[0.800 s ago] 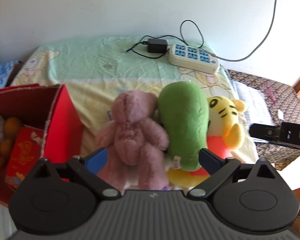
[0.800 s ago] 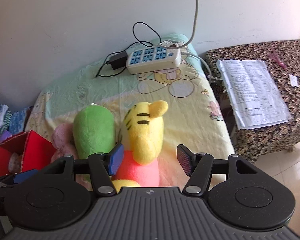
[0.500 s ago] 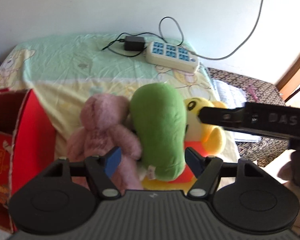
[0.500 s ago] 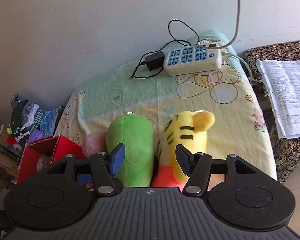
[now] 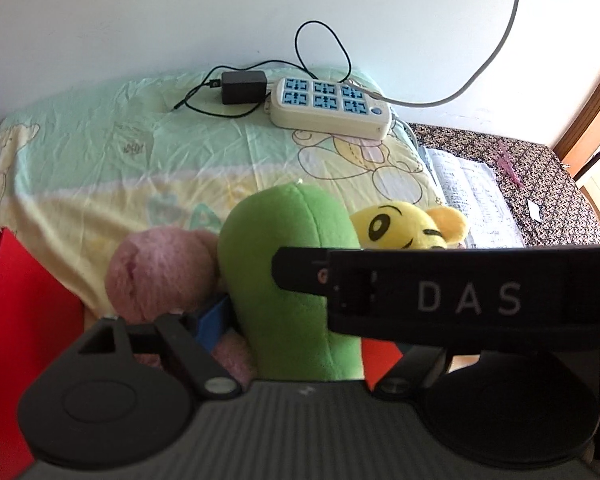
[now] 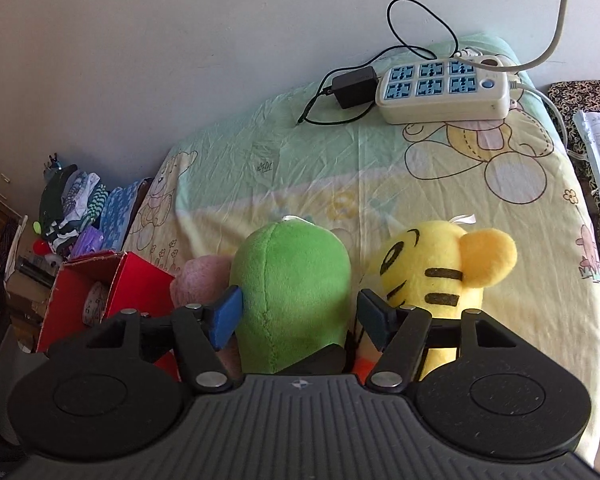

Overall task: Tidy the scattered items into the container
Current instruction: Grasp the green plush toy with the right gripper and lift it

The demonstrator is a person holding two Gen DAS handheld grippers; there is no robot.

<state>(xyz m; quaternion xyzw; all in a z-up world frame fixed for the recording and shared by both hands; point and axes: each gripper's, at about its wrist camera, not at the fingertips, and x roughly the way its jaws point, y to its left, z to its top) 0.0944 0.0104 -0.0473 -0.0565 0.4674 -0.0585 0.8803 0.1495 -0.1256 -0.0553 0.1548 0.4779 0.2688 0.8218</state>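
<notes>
Both grippers shifted from pink bear (image 5: 160, 268) and tiger (image 6: 432, 276) onto green plush (image 6: 292, 292) on bedsheet (image 6: 340, 168). Right gripper (image 6: 298, 316) fingers spread, straddling it. Left gripper (image 5: 296, 320) narrowed around it (right finger hidden; pinch unclear). Red box (image 6: 80, 292) nearby; grasp imminent.

Right claw (image 6: 296, 316) has shifted from tiger to green plush (image 6: 292, 296)

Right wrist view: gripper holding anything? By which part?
Nothing gripped yet. The right gripper straddles the green plush at mid-body; pads look just clear of it.
</notes>
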